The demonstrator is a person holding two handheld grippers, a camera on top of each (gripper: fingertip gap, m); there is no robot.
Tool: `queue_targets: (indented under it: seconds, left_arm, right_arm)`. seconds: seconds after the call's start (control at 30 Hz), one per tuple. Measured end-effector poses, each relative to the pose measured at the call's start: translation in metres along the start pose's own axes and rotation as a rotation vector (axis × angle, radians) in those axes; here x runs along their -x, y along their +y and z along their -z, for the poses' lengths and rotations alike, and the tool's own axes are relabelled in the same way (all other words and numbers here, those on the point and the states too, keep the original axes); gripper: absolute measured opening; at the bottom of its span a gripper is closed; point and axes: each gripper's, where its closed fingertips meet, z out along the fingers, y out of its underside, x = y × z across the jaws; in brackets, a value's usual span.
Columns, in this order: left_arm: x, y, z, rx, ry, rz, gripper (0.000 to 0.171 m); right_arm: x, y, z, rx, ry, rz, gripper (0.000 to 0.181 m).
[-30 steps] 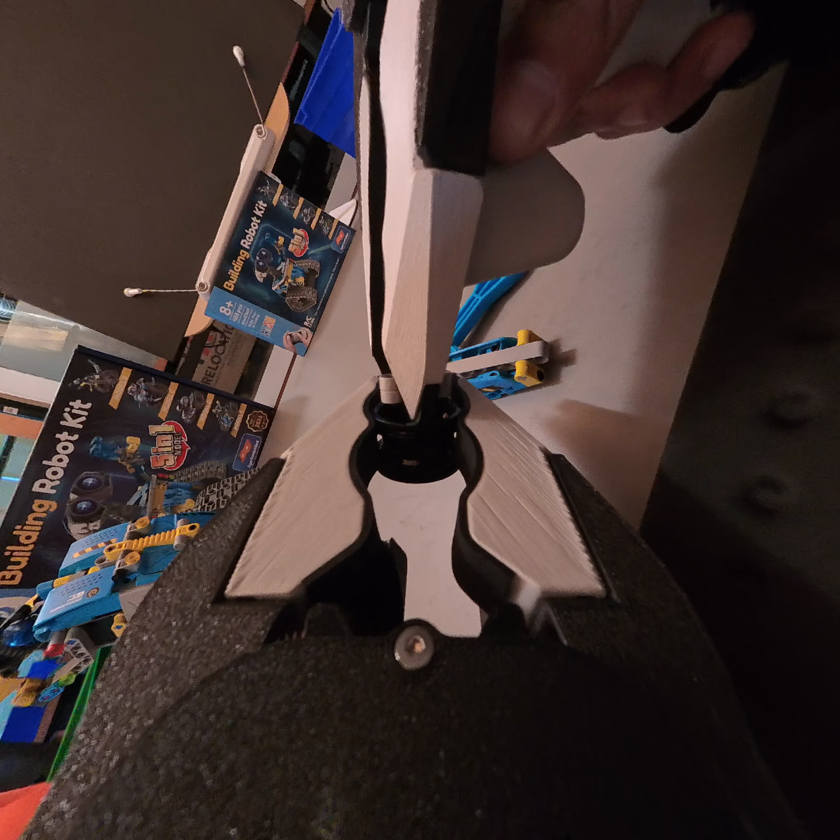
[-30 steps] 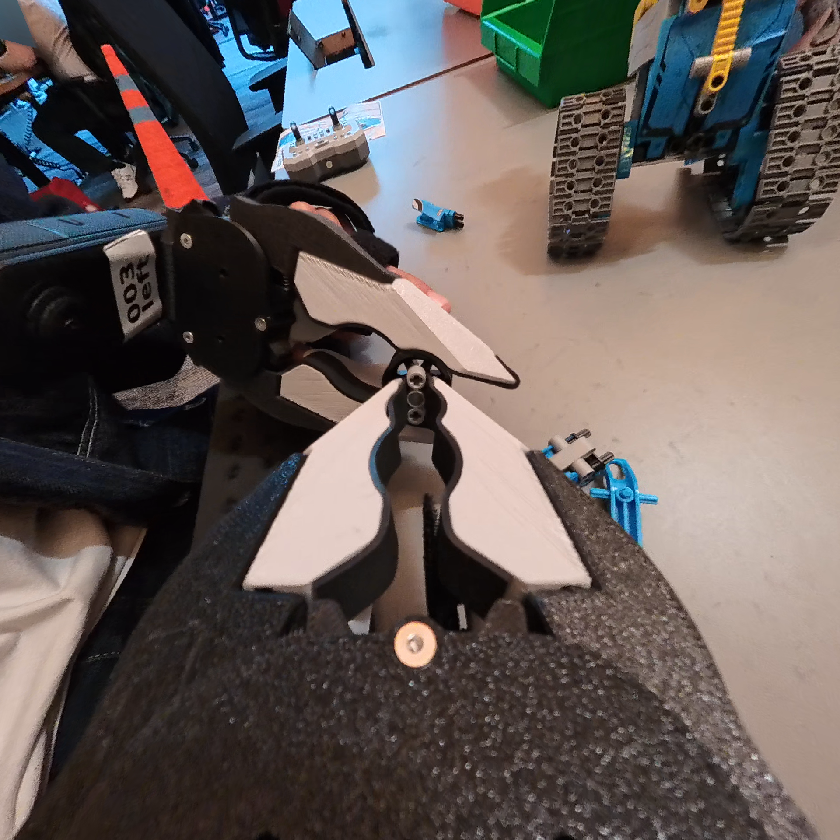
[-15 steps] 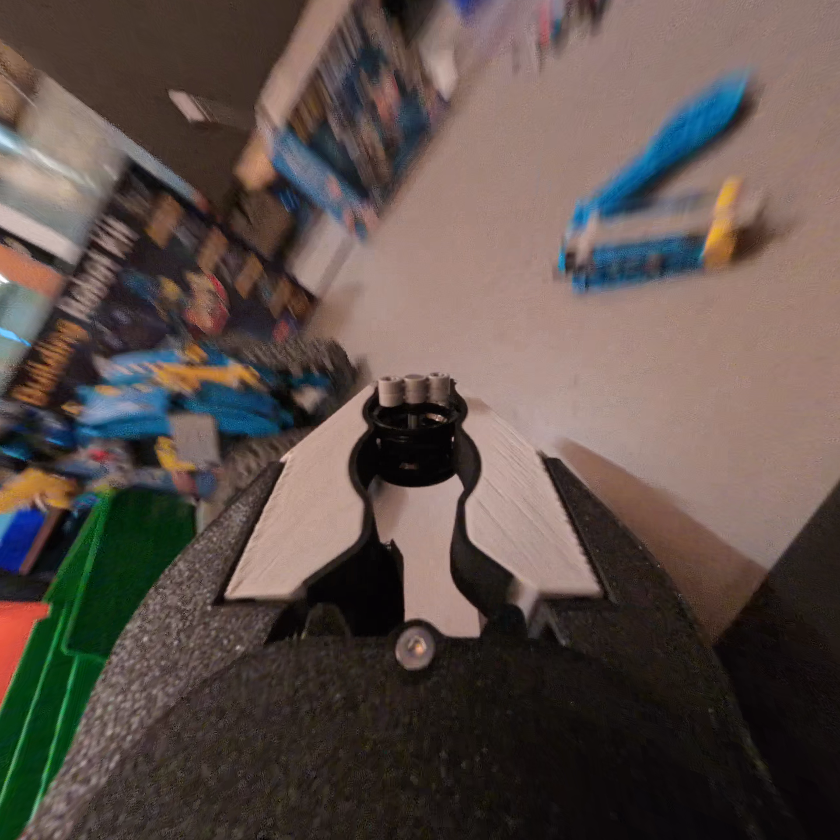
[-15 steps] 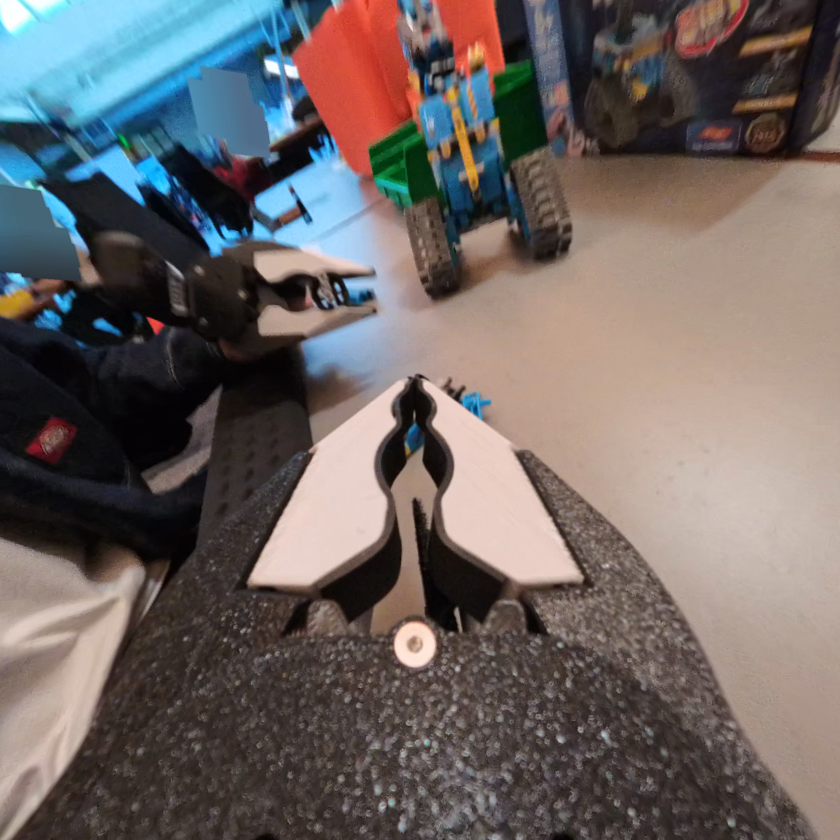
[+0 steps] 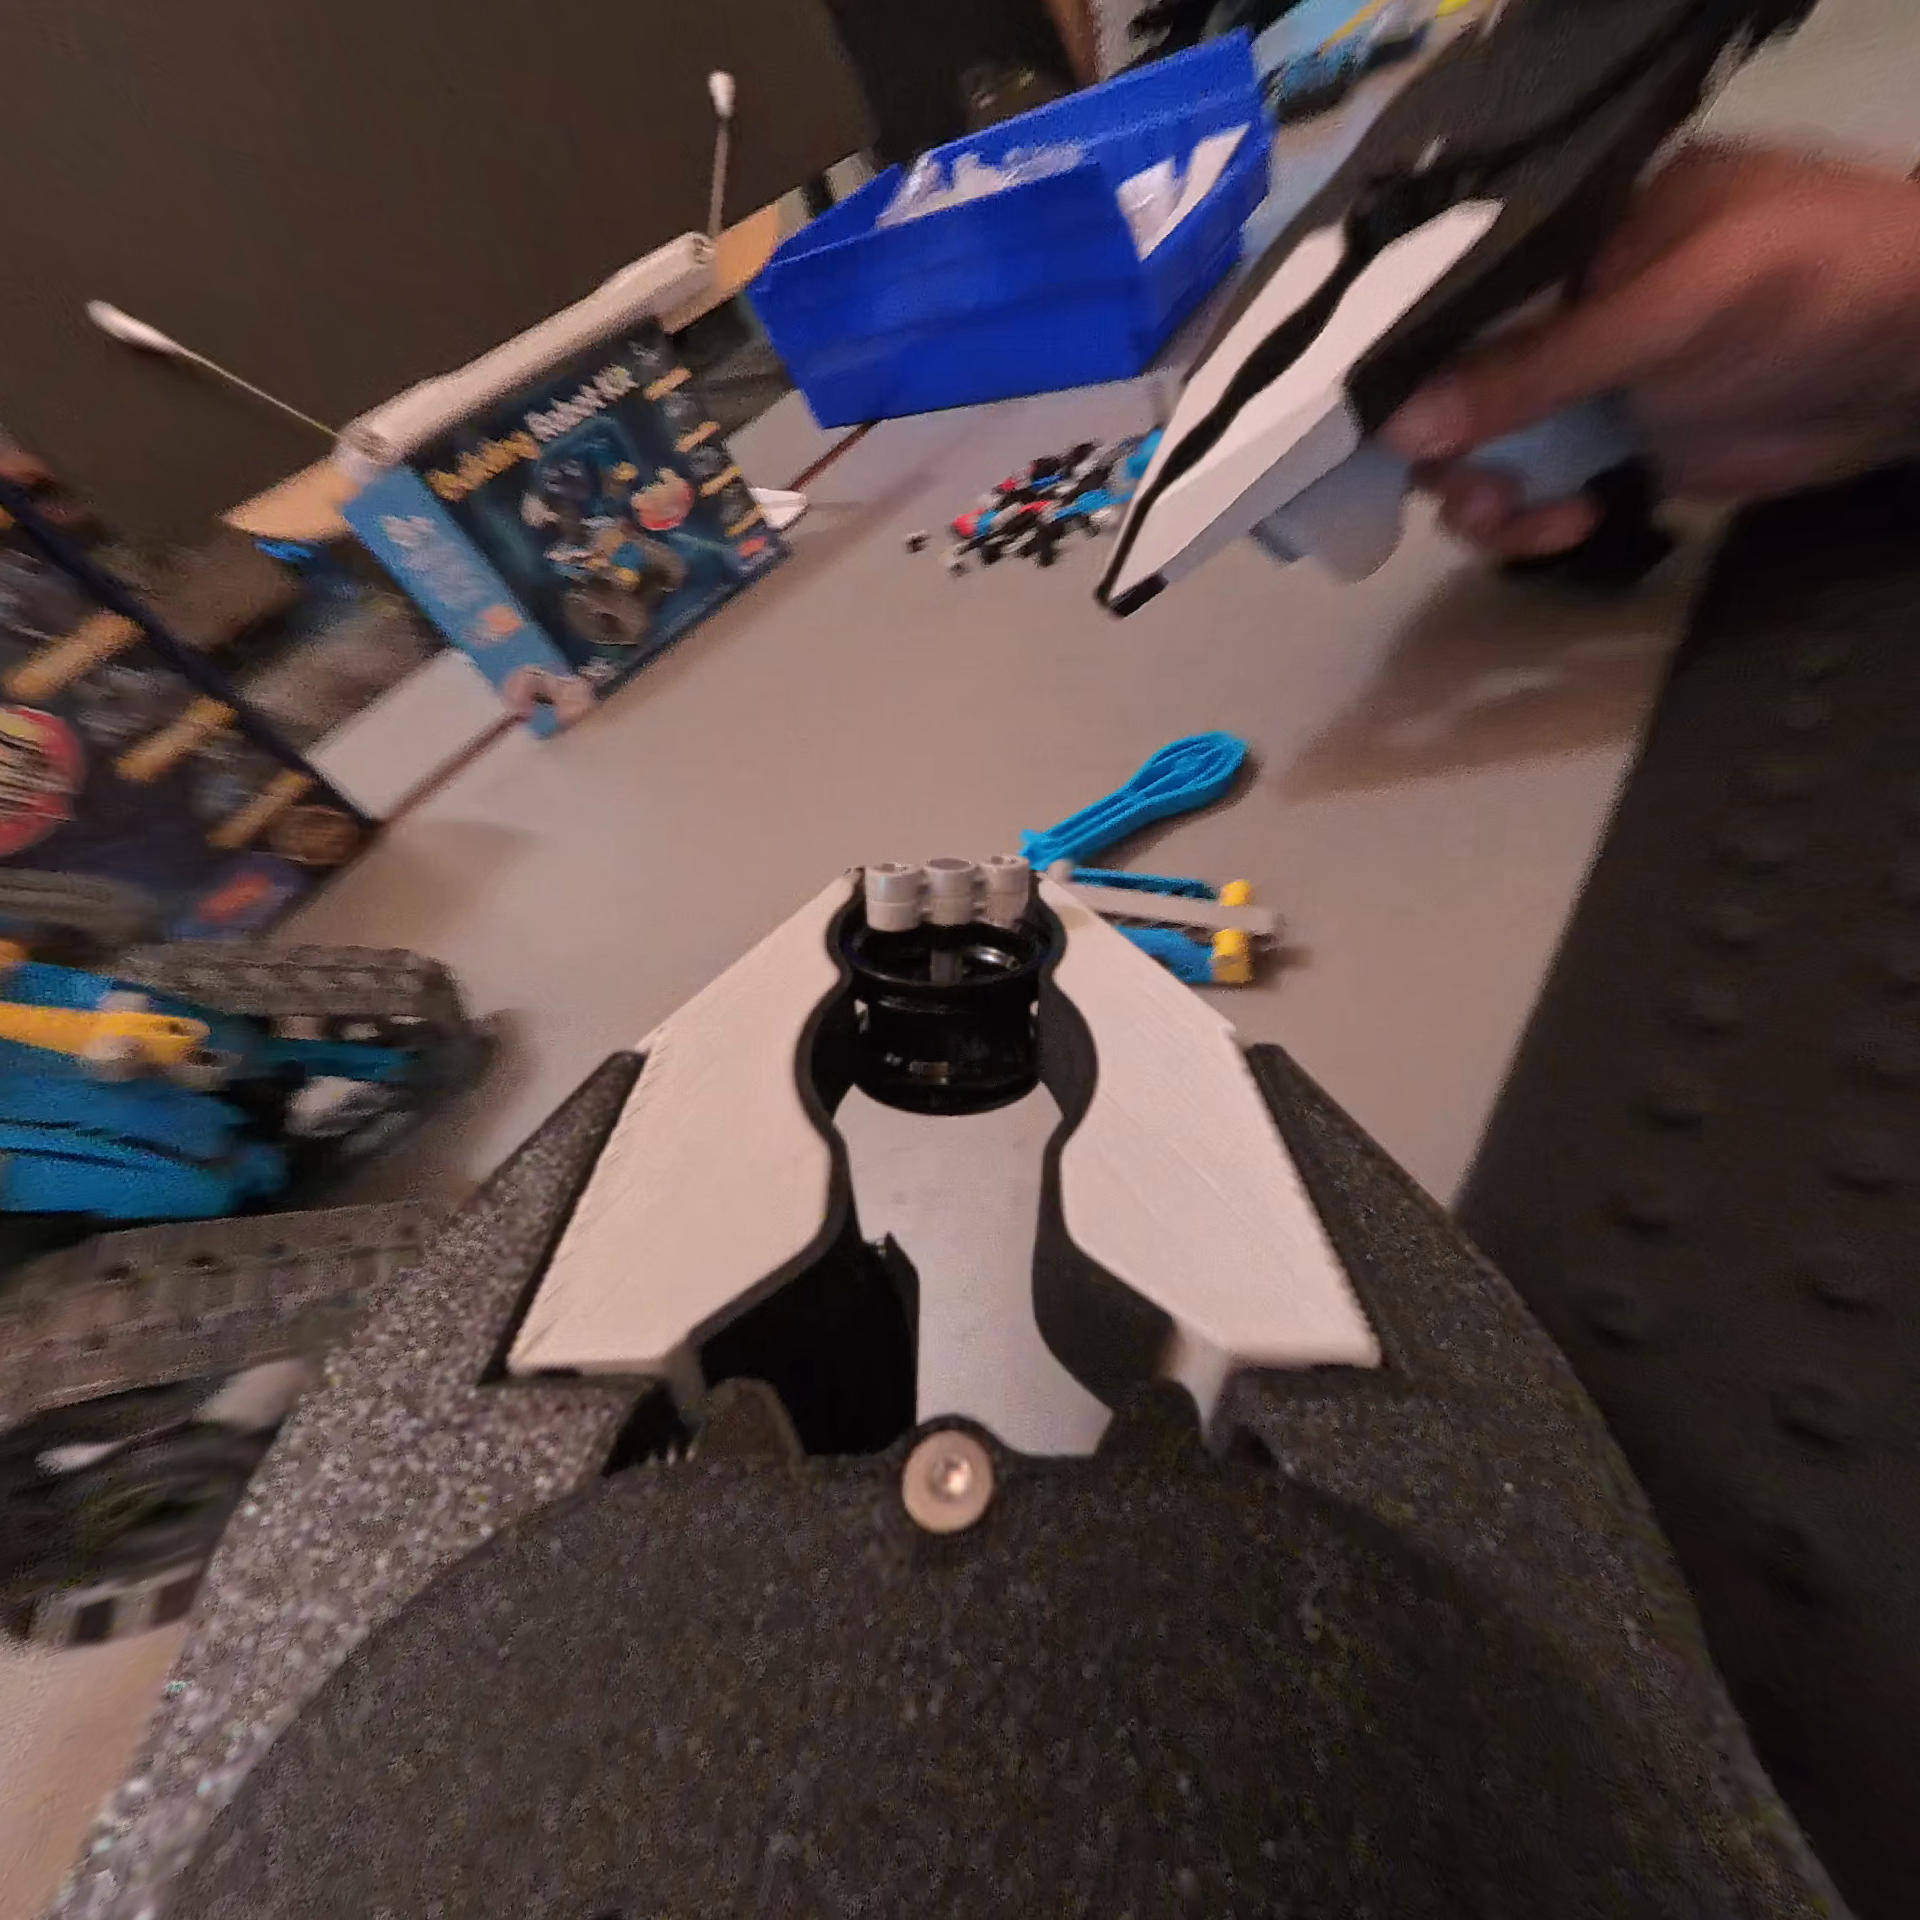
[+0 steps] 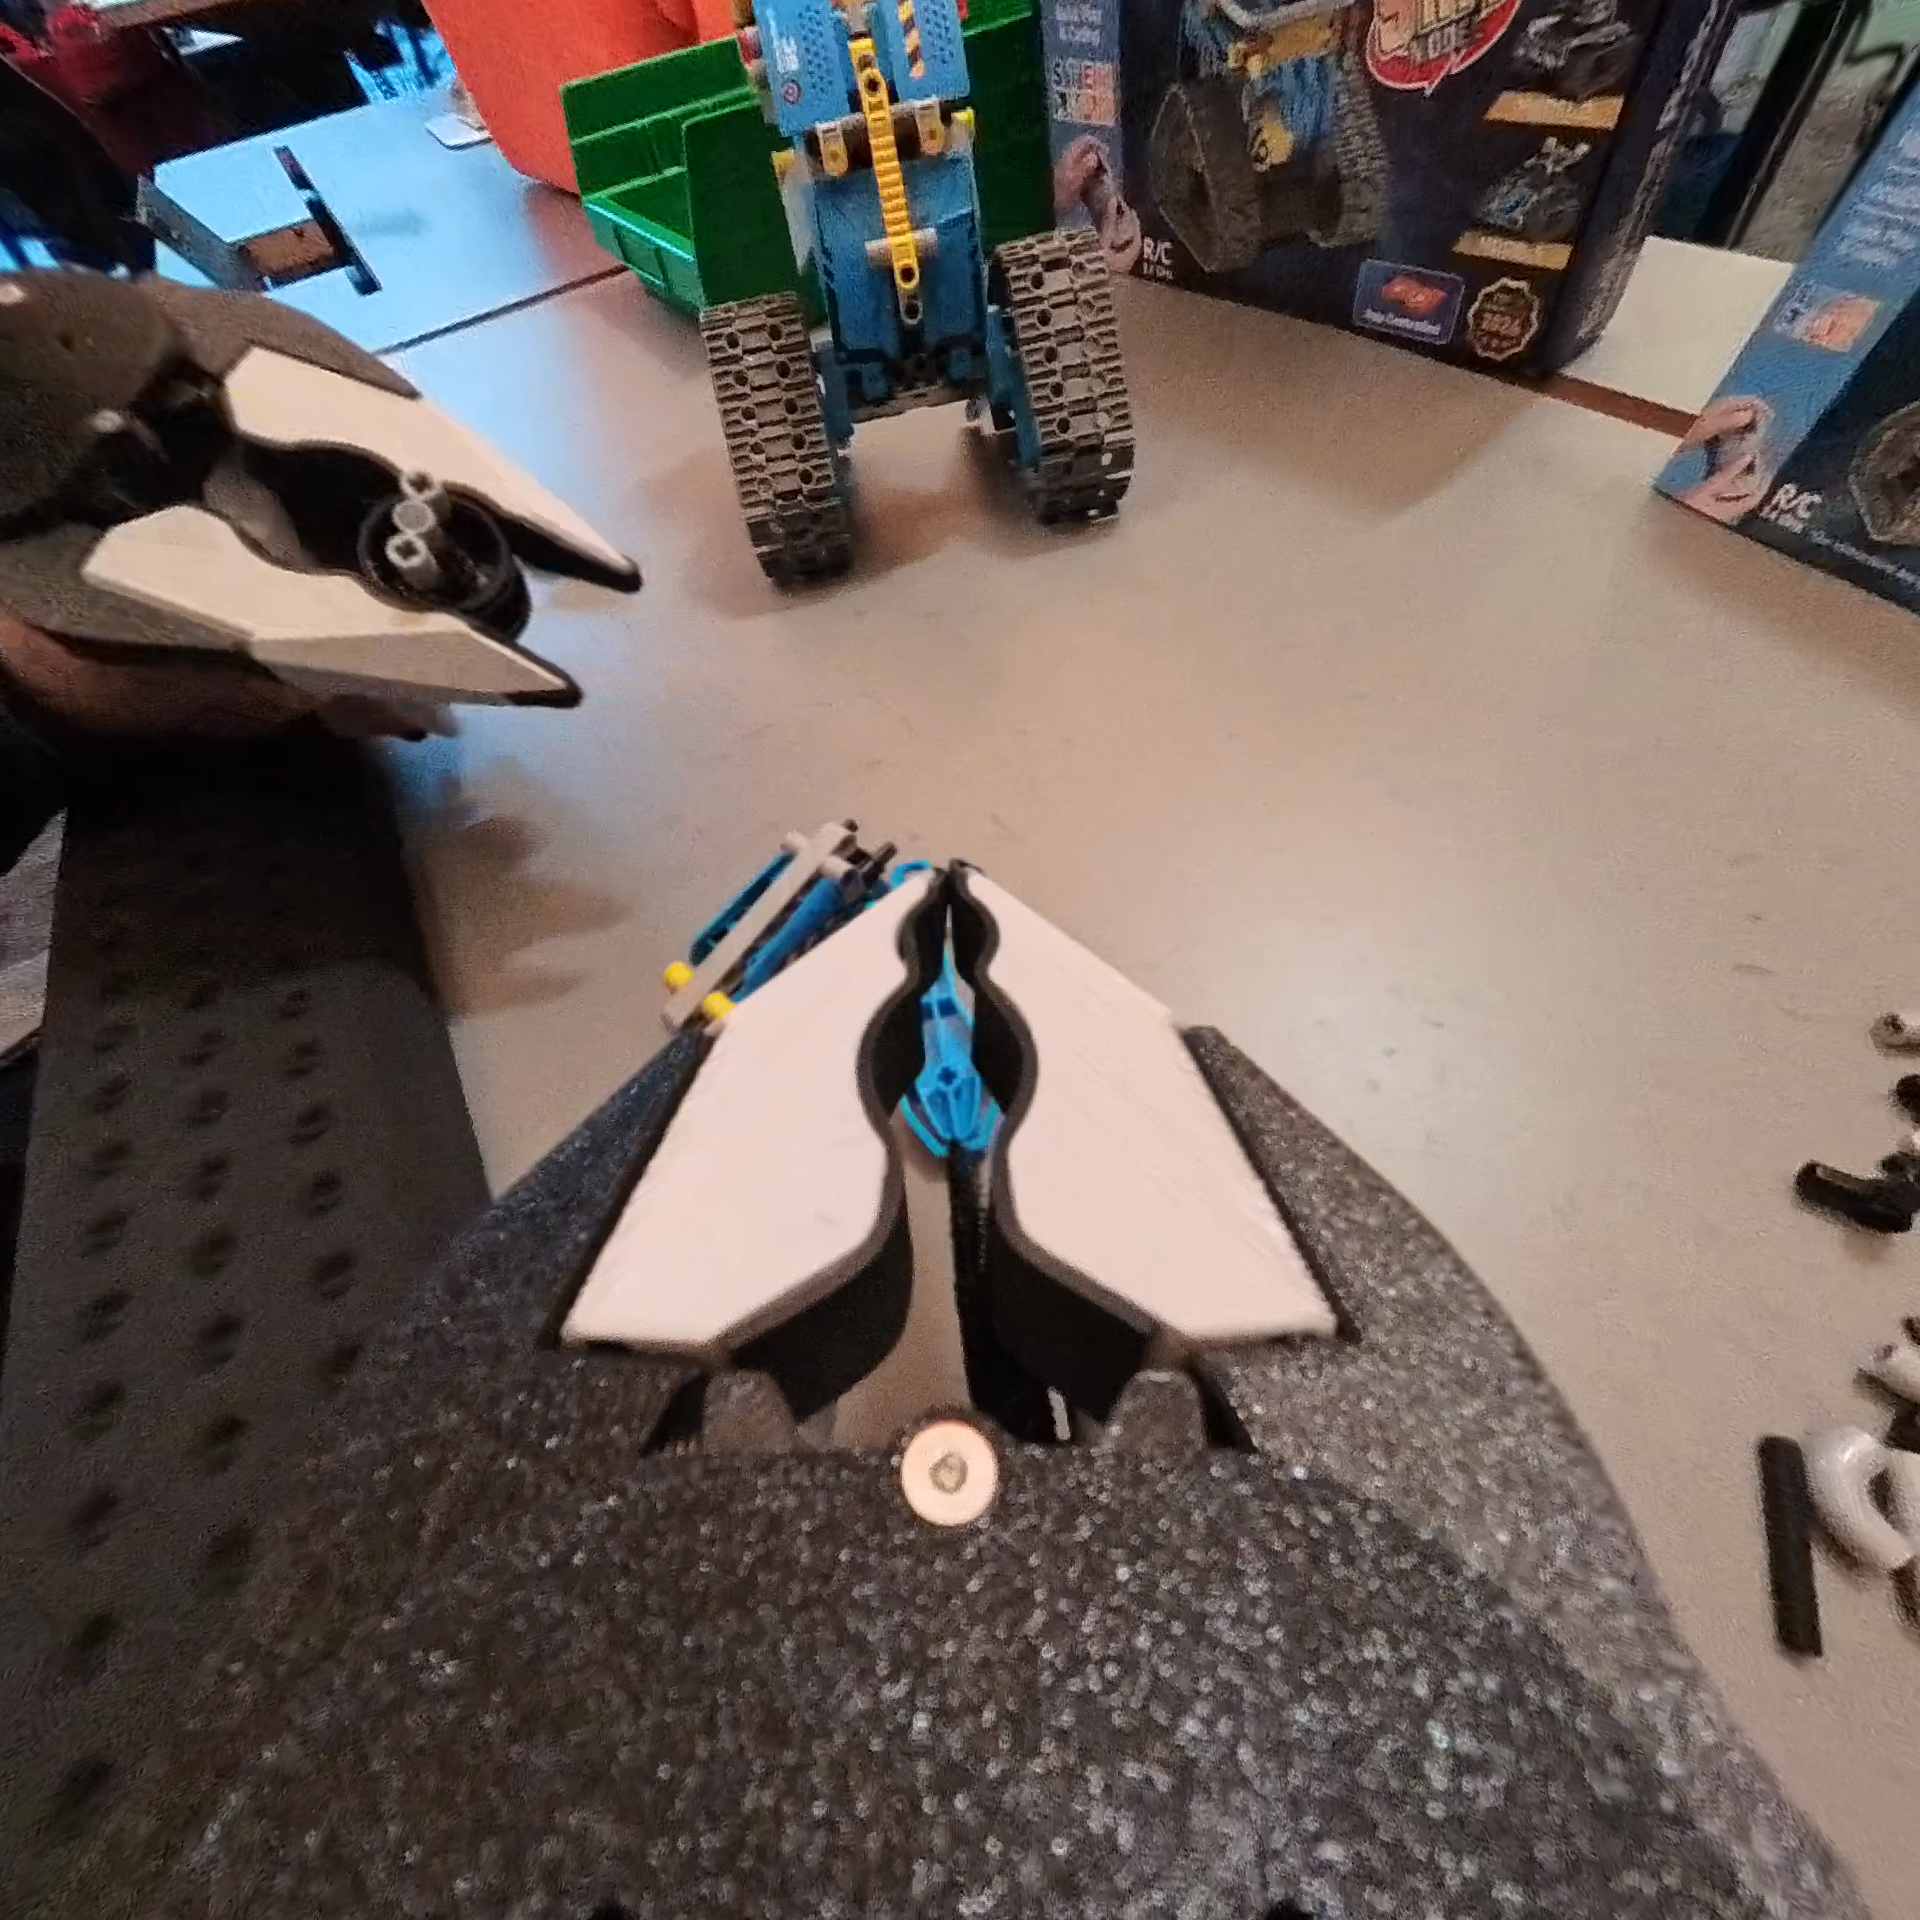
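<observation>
Each wrist view low over the table, close behind its fingers, both sharing the tracked robot.

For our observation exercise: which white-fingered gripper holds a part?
The left gripper: it clamps a black round plastic wheel hub; the right gripper is shut, empty.

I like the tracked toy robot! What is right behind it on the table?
Behind the tracked toy robot stands a green bin, with an orange thing farther back. The robot covers the bin's middle, and nothing inside the bin shows.
</observation>
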Motion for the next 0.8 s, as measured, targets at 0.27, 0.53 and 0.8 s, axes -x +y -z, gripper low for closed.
queue_targets:
  seconds: [0.27,0.53,0.8]
  left_arm:
    - [-0.010,0.035,-0.017,0.187,0.122,0.151,0.027]
    - [-0.028,0.061,-0.028,0.371,0.206,0.118,0.027]
    - [-0.033,0.065,-0.028,0.398,0.232,0.105,0.030]
  right_arm:
    - [-0.008,0.018,-0.008,0.080,0.019,-0.053,0.014]
    - [0.005,0.050,-0.021,0.280,0.020,0.042,0.032]
    - [0.001,0.062,-0.026,0.349,0.061,0.064,0.032]
